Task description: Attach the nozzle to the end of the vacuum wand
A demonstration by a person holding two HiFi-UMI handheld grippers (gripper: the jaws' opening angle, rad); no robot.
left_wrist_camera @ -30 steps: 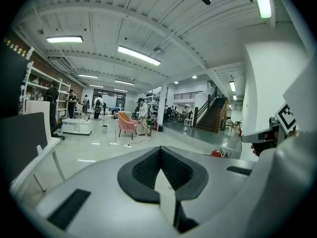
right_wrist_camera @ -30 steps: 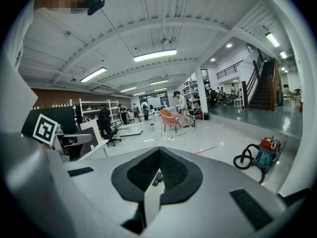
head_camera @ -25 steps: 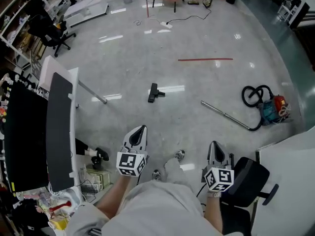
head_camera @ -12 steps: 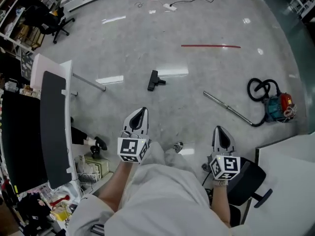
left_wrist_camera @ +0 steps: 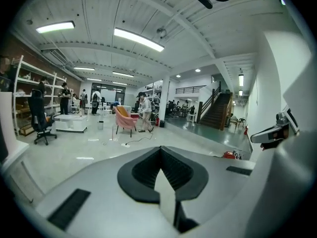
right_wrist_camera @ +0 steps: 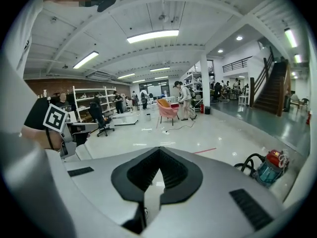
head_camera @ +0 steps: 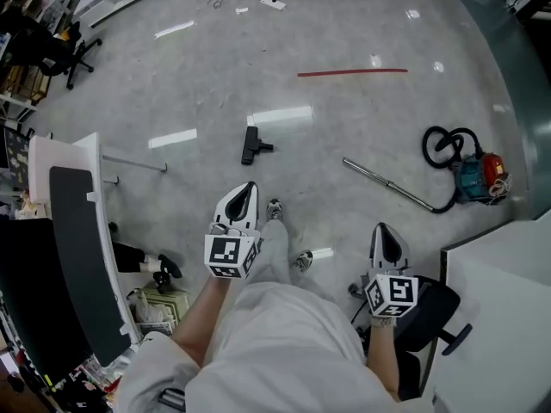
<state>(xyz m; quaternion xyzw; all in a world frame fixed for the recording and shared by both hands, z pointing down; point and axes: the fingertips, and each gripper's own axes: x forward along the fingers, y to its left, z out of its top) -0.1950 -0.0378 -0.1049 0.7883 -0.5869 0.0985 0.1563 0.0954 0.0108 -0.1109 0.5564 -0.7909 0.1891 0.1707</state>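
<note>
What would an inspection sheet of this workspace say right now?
Surface: polished grey floor, glossy.
Job's things: black vacuum floor nozzle lies apart from the silver metal wand; the wand meets the black hose of the teal-and-red vacuum canister.
Clutter: red tape strip.
Tools: left tool and right tool both shut, empty.
Cables: white power strip with black cord.
Surroundings: white desk with black panel; black office chair.

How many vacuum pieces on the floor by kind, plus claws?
Nozzle: 1
Vacuum wand: 1
Canister vacuum, hose attached: 1
Claws: 2 (left claw, right claw, both shut, empty)
Total: 5
</note>
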